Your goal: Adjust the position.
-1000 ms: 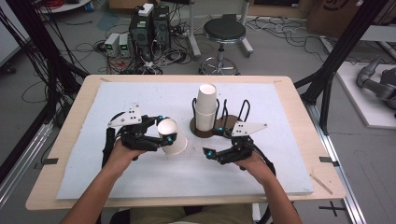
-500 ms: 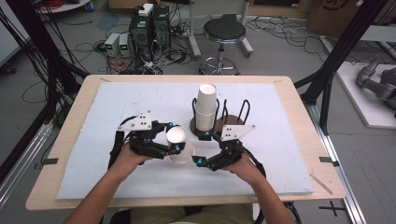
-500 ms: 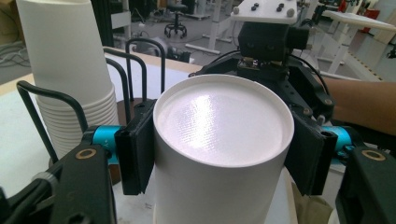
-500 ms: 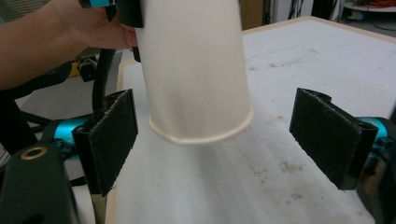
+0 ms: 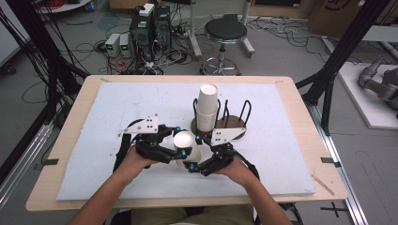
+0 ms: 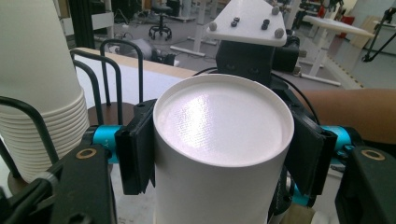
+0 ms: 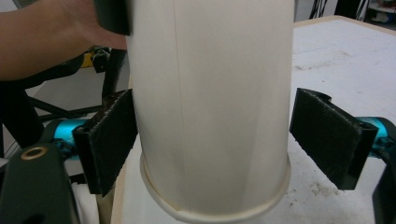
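White sheeting covers the table. Near its front edge stands an upside-down paper cup, clamped by the left gripper; the right gripper straddles it, pads apart. Hands hide the cup's rim; no print is readable.

Your left gripper and right gripper flank an upside-down cup on the sheet; behind it, the cup stack stands in the wire holder.
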### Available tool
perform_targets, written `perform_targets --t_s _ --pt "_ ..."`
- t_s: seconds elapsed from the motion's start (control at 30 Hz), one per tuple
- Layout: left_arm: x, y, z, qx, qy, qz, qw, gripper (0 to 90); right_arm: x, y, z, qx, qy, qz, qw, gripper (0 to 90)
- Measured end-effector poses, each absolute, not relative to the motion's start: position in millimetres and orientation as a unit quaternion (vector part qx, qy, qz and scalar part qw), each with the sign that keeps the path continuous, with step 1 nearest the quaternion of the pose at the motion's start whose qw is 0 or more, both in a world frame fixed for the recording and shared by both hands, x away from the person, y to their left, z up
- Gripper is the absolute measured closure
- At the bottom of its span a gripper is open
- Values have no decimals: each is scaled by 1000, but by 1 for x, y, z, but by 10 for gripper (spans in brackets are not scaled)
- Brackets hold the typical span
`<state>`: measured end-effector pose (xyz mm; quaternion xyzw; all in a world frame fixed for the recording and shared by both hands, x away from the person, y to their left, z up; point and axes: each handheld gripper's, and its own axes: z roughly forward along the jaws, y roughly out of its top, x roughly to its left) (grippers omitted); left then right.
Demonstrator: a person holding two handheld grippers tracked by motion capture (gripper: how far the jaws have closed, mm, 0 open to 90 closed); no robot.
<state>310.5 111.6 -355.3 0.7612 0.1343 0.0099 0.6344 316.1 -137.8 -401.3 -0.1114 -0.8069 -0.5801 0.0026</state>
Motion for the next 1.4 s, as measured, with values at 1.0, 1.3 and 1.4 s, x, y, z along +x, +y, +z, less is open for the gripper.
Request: perform_targets --t_s 1.0,1.3,1.4 --pt "311 119 -348 796 132 23 591 156 319 -144 -385 -75 -863 -499 -21 348" --pt "309 112 -352 829 113 10 547 156 314 -133 -384 -49 -897 -438 -27 347" --pt "309 108 -356 846 107 3 523 156 310 -127 -386 -37 -908 -418 -27 346"
